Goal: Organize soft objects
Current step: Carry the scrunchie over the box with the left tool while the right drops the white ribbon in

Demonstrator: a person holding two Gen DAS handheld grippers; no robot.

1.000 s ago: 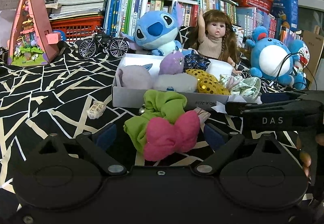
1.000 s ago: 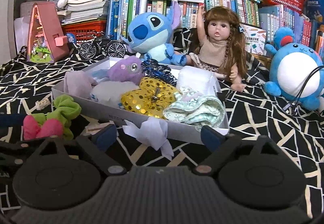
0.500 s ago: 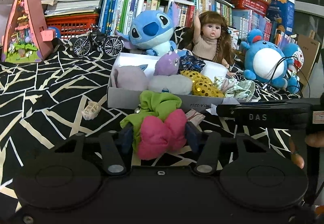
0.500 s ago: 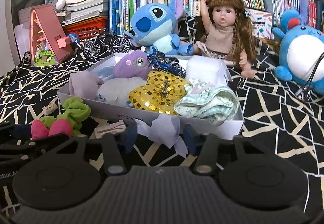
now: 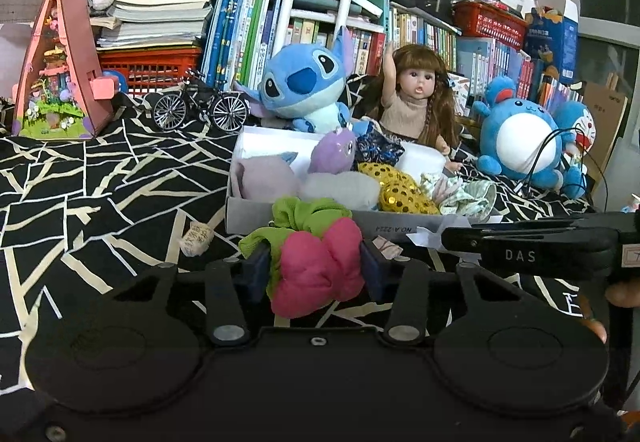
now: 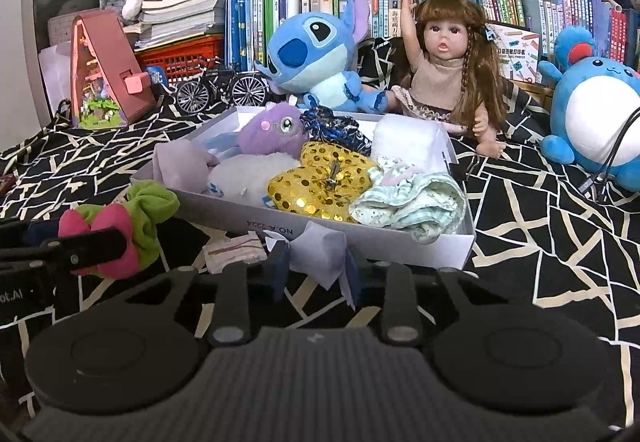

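Jaws clamped, left gripper (image 5: 314, 266) on pink-green scrunchie (image 5: 320, 270), right gripper (image 6: 314, 268) on white cloth scrap (image 6: 316, 250).

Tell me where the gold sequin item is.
In the right wrist view the gold sequin item lies in the white box, near its front wall, between the white plush and the striped cloth.

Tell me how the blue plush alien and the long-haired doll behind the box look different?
The blue plush alien is fuzzy fabric with big ears; the long-haired doll has smooth skin and brown hair. The alien is bare; the doll wears a beige dress. The doll raises one arm; the alien does not. Both sit behind the white box.
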